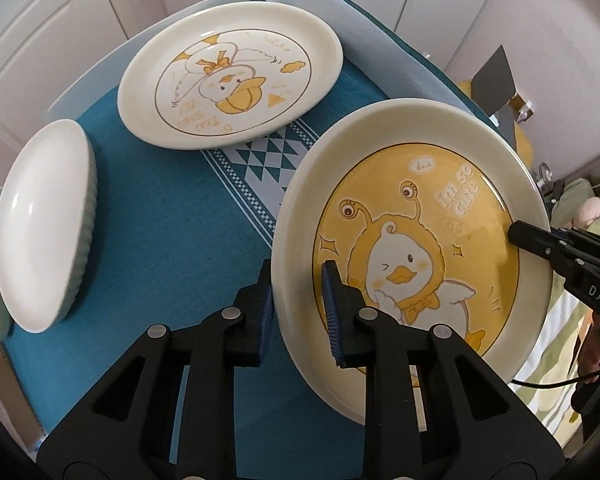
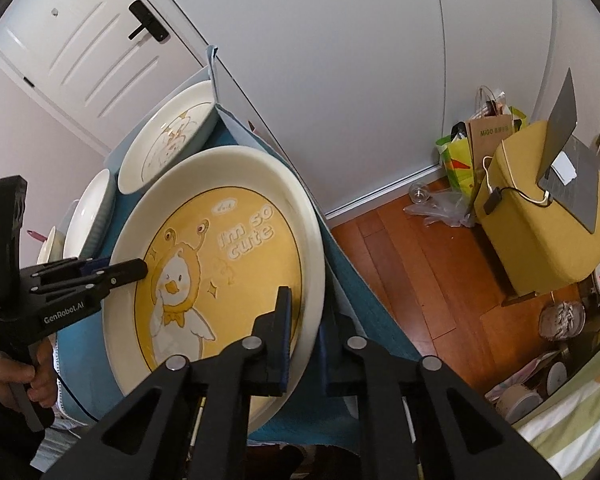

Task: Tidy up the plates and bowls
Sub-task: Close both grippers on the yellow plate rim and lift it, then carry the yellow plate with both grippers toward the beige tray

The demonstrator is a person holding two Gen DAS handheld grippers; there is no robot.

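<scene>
White panelled doors [image 2: 80, 36] and pale walls [image 2: 340, 60] meet a reddish wooden floor [image 2: 400, 264], where a yellow upholstered stool [image 2: 540, 232] carries a grey laptop [image 2: 572, 152].

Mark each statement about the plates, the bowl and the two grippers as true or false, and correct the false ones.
1. Both grippers clamp the yellow duck plate. True: the left gripper and right gripper each pinch its rim.
2. The white duck plate lies on bare wood. False: it lies on the teal cloth.
3. The white ribbed bowl is stacked on a plate. False: it rests on the cloth.
4. The yellow plate reads "I'm so cute". True.
</scene>
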